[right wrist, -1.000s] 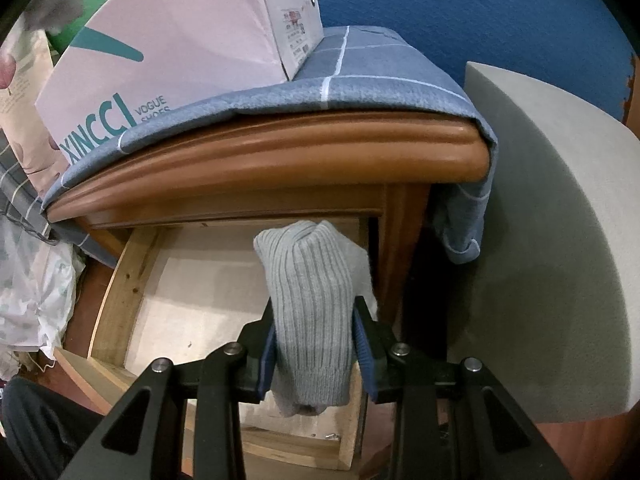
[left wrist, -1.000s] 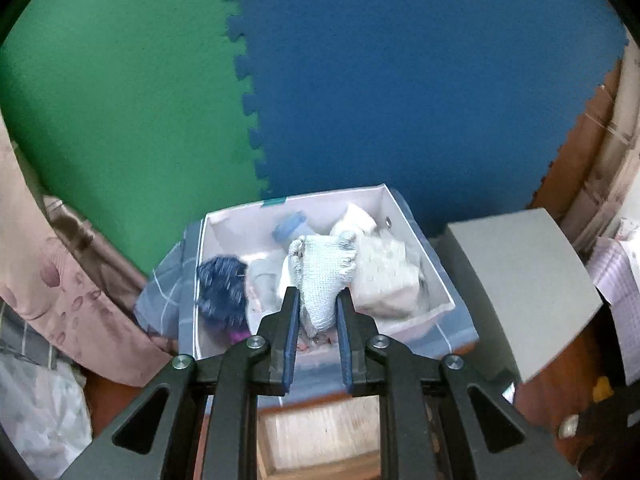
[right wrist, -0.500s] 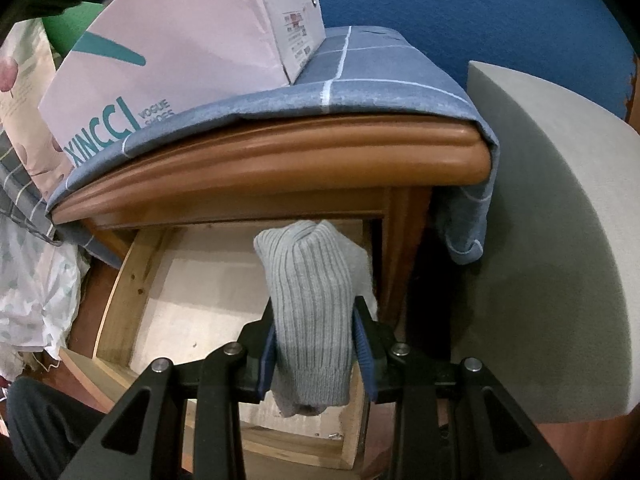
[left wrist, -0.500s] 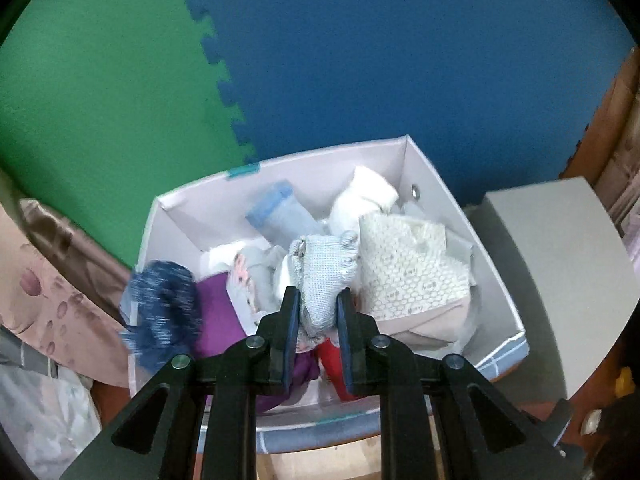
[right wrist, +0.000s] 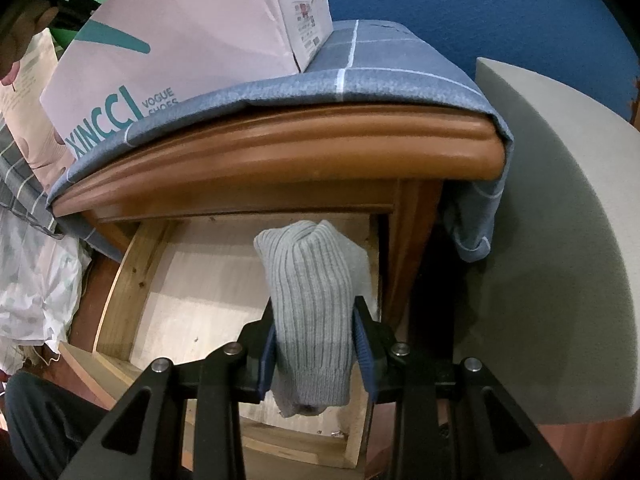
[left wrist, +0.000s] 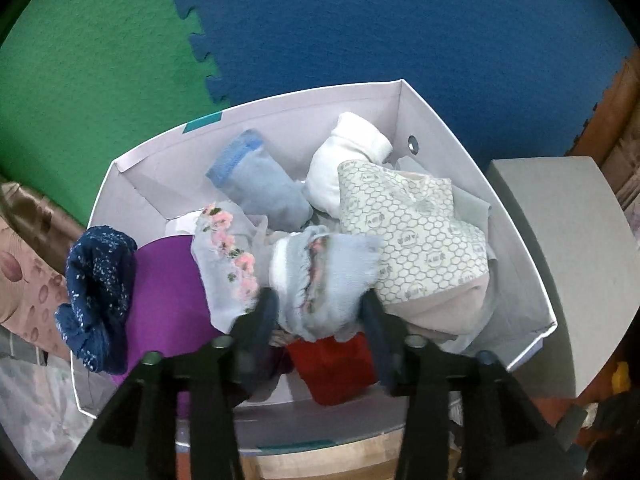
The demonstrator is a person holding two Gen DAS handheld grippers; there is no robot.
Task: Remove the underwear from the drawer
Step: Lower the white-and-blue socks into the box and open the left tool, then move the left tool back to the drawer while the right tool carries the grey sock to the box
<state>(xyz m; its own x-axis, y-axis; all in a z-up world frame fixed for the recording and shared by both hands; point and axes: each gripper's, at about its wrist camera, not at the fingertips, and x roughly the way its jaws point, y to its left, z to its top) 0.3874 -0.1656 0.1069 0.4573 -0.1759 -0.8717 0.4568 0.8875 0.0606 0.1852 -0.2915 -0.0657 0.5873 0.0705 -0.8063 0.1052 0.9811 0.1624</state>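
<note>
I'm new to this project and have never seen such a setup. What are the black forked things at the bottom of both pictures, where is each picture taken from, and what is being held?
There is no robot here. A person holds a two-finger gripper in each hand, and a fisheye camera on each looks forward along its fingers.

The left wrist view looks down into a pale shoe box full of folded garments. The left gripper has its fingers spread wide around a light blue bundle, which is blurred, so I cannot tell whether it is loose yet.

The right wrist view looks at a wooden nightstand with its drawer open. The right gripper is shut on a grey ribbed garment above the drawer. The same box stands on a blue checked cloth on top.
</note>
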